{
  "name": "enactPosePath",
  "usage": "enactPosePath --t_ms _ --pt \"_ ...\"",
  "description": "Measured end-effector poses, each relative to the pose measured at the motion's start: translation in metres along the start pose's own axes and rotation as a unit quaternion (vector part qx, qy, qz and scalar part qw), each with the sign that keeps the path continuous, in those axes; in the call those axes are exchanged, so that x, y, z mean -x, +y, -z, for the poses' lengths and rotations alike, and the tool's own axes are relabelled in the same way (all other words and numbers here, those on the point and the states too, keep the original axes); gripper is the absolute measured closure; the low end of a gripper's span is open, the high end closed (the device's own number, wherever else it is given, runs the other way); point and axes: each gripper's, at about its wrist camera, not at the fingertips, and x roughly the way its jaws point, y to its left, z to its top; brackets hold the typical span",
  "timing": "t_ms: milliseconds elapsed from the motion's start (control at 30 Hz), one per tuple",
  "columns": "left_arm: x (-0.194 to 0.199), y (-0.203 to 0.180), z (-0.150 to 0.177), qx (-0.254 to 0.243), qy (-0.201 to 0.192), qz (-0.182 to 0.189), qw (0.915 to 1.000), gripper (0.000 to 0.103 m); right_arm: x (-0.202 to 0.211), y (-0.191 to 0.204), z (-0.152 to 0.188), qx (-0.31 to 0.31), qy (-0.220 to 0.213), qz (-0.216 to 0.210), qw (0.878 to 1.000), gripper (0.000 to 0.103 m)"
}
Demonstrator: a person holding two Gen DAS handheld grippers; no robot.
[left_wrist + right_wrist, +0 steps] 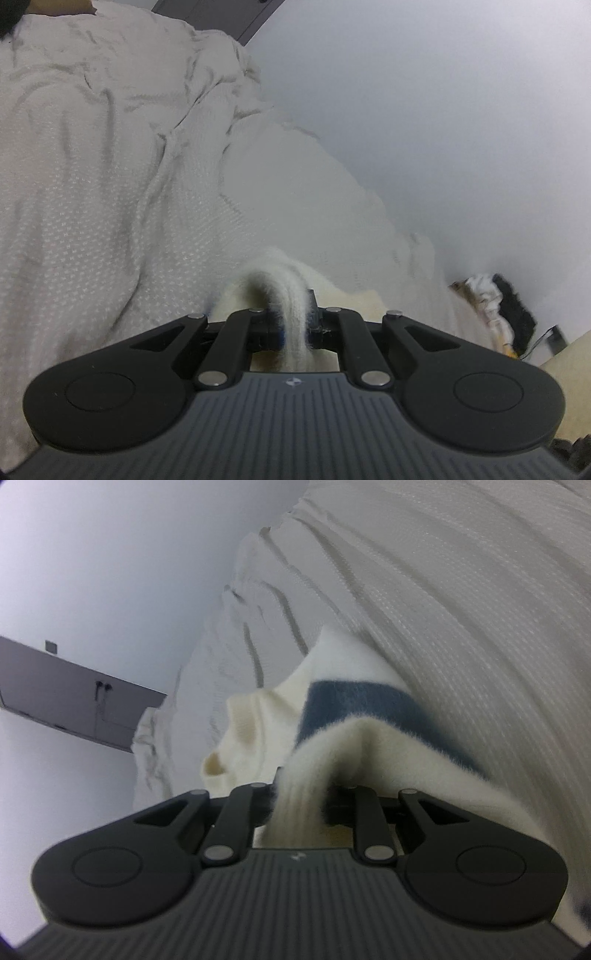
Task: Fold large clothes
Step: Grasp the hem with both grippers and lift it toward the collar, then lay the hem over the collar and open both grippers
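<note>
A fuzzy cream sweater with a blue stripe (354, 701) lies on a white bed cover (461, 590). My right gripper (301, 797) is shut on a bunched ribbed edge of the sweater, which drapes over its jaws. My left gripper (293, 317) is shut on another cream fold of the same sweater (273, 291); the cloth hides both sets of fingertips. The rest of the sweater is mostly out of sight in the left wrist view.
A rumpled white textured bed cover (92, 166) fills the left of the left wrist view. A pale wall (443, 110) stands behind. A small pile of dark and white items (498, 310) sits at the right. A grey door (74, 701) shows at left.
</note>
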Motion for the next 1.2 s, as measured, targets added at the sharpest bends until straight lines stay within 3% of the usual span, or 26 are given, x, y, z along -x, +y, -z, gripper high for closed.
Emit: enactPosePath --t_ms 167,433,467,500,533,600,667,867,1000,1100,1200 --pt "-0.023 0.011 0.002 0.004 0.013 -0.010 0.9999 0.093 -0.025 -0.010 -0.001 0.002 0.008 0.005 1.000 0.084" --pt "-0.019 0.005 0.002 -0.020 0.009 -0.006 0.9998 0.089 -0.020 -0.012 0.001 -0.007 0.013 -0.009 1.000 0.082" --pt "-0.016 0.004 0.003 -0.021 0.009 -0.004 0.9997 0.086 -0.017 -0.013 0.001 -0.007 0.014 -0.010 1.000 0.079" --pt "-0.012 0.002 0.004 -0.024 0.010 0.000 0.9997 0.078 -0.014 -0.011 0.002 -0.007 0.015 -0.014 1.000 0.074" --pt "-0.008 -0.001 0.004 -0.027 0.012 0.003 0.9996 0.062 -0.011 -0.009 0.004 -0.006 0.016 -0.017 1.000 0.069" --pt "0.002 -0.008 0.006 -0.038 0.007 0.012 0.9992 0.045 -0.004 -0.001 0.009 0.006 0.015 -0.027 1.000 0.041" --pt "0.015 -0.018 0.010 -0.057 -0.001 0.014 0.9983 0.043 0.004 0.009 0.015 0.027 0.012 -0.039 0.999 0.028" --pt "0.049 -0.045 0.032 -0.124 0.012 0.031 0.9918 0.041 0.028 0.036 0.047 0.100 0.032 -0.079 0.991 0.028" --pt "0.052 -0.049 0.048 -0.156 0.036 0.002 0.9871 0.041 0.035 0.053 0.072 0.194 0.032 -0.043 0.979 0.028" --pt "0.046 -0.050 0.055 -0.183 0.041 -0.022 0.9821 0.041 0.030 0.067 0.088 0.286 0.020 0.014 0.958 0.030" --pt "0.039 -0.053 0.057 -0.204 0.034 -0.038 0.9776 0.041 0.023 0.072 0.093 0.329 0.002 0.056 0.943 0.031"
